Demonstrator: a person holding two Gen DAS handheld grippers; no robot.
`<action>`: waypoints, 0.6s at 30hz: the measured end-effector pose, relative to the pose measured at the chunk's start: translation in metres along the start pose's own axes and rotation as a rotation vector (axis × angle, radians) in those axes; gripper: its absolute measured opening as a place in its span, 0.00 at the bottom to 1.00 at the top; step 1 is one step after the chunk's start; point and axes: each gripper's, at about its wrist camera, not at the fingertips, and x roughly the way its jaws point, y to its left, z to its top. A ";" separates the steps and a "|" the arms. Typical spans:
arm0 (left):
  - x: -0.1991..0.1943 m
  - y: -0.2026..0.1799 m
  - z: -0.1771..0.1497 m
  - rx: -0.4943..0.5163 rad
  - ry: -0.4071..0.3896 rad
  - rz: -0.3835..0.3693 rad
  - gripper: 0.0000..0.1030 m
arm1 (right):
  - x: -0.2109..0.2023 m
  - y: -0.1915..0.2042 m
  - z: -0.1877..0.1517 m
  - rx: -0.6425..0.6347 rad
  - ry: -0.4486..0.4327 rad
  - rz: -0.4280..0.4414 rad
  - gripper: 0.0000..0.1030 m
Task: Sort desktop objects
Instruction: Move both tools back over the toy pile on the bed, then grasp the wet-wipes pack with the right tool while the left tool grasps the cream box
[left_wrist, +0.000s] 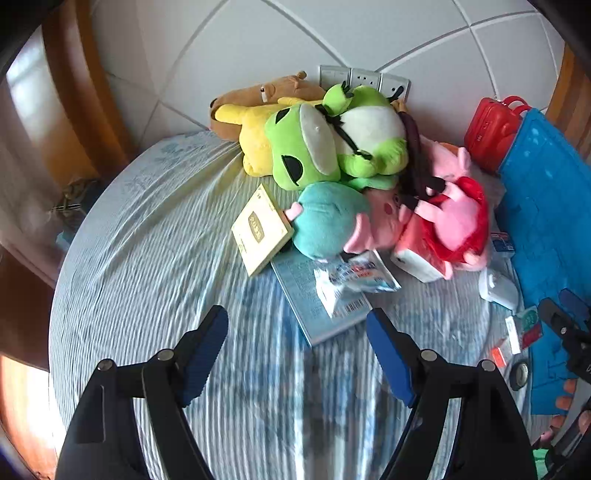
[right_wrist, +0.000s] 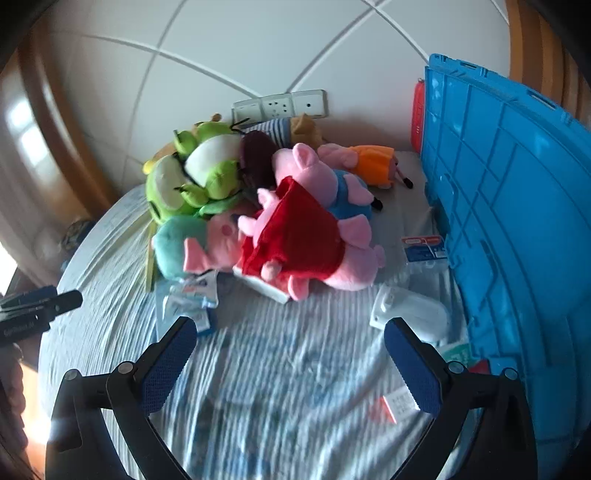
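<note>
While each hand-held gripper (left_wrist: 297, 325) (right_wrist: 290, 334) gapes empty, one blue crate (right_wrist: 509, 206) flanks three pink pigs (right_wrist: 314, 236).

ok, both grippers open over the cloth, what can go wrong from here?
1. The plush pile is tangled, with toys lying on one another: grabbing the red-dressed pig will likely drag its neighbours along.
2. The thin book lies flat, partly under a packet and the toys: fingers may snag the wrinkled cloth instead.
</note>
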 end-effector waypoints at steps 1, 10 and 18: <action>0.007 0.003 0.005 -0.002 0.008 -0.004 0.75 | 0.004 0.001 0.004 0.006 0.001 -0.002 1.00; 0.069 0.042 0.044 -0.057 0.061 0.033 0.75 | 0.060 0.007 0.046 0.012 0.032 -0.044 1.00; 0.121 0.053 0.069 -0.133 0.104 0.036 0.75 | 0.105 0.002 0.071 0.015 0.066 -0.072 1.00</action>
